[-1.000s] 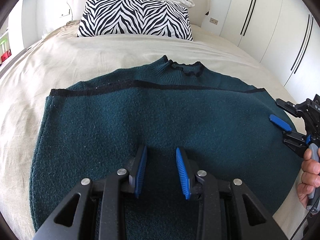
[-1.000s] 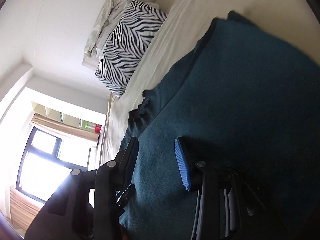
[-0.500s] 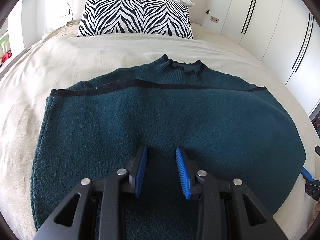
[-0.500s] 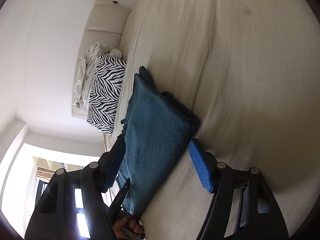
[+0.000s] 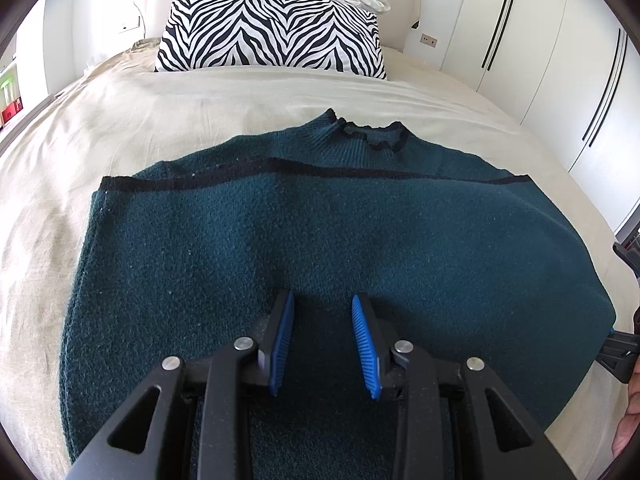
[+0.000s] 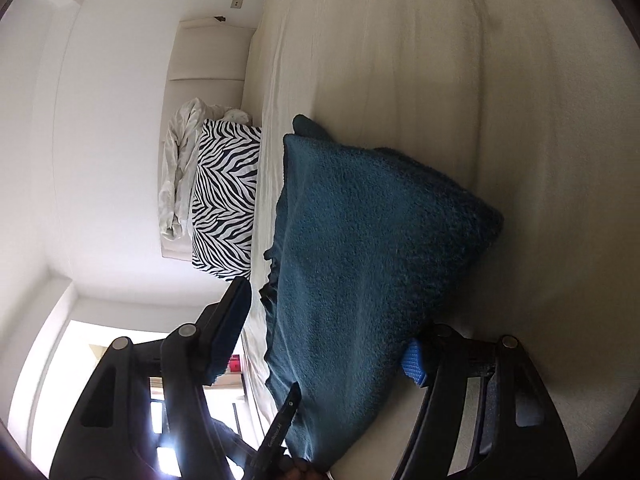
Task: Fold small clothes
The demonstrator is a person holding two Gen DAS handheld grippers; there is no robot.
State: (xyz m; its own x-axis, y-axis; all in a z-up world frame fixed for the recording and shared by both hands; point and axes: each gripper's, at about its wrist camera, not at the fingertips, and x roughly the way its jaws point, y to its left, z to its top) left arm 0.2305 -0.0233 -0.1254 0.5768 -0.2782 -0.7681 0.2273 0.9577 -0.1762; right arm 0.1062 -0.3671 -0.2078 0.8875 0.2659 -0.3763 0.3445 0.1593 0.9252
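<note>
Blue ribbed pads lined the fingers of the left gripper (image 5: 322,340), which stood released, jaws apart, hovering low over the near half of the sweater (image 5: 320,232) and grasping nothing. The right gripper (image 6: 326,344) was turned on its side with jaws spread wide, straddling the sweater's right-hand edge: one finger above the knit, the other, its blue pad partly hidden, below it against the bed (image 6: 460,80). It had not closed.

Judgement: the step in hand was taking hold of that side edge for a fold. To do it well, the right fingers should bite both layers well inside the hem before lifting, while the left presses or pinches the near part to stop the knit sliding.

Sweater condition: dark teal, thick fuzzy knit, spread flat on the cream bed, collar at 12 o'clock toward the zebra pillow (image 5: 272,32), with a black band crossing below the collar.
</note>
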